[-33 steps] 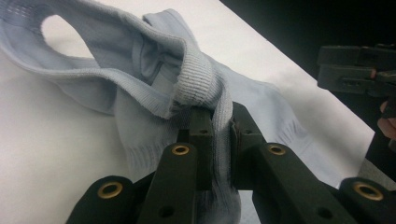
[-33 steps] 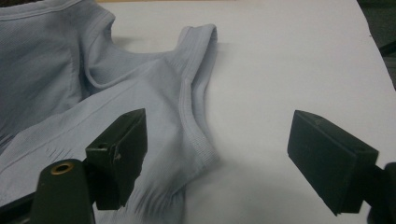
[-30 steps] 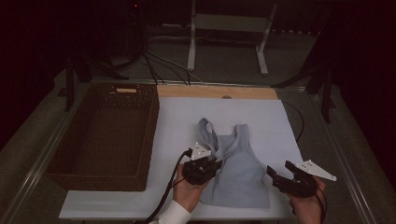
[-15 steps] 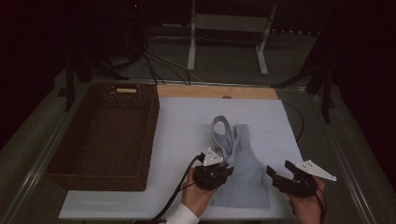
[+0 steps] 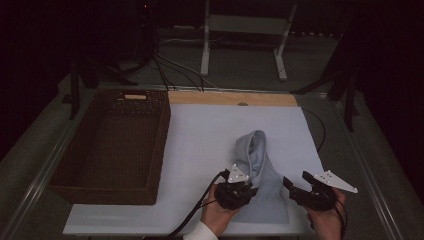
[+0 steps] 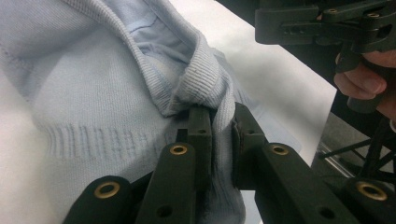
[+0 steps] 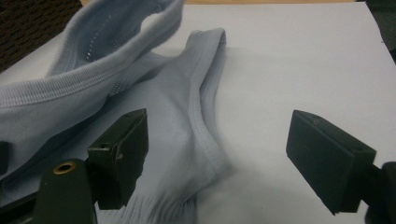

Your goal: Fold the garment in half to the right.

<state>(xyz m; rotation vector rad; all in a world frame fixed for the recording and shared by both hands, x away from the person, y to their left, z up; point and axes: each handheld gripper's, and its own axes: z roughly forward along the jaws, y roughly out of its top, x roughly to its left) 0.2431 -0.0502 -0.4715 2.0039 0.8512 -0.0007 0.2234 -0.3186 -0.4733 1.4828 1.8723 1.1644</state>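
- The wicker basket (image 5: 112,145) sits well off to the left of the left tool, with nothing visible inside it.
- The left tool (image 5: 239,192) is clamped tight on a ribbed edge of the pale blue knitted vest (image 5: 260,175). In the left gripper view the cloth is pinched between its nearly closed jaws.
- A second ago that tool gripped the vest's left side with the garment spread flat. Now it has dragged that side across toward the right, so the vest lies folded over lengthwise, narrower, just ahead of the tool on the white bench (image 5: 210,135).
- I'd say this is a fold in half, nearly laid down, and a release should come next.
- The right tool (image 5: 300,189) waits just right of the vest, jaws wide apart and holding nothing, and it hasn't shifted.
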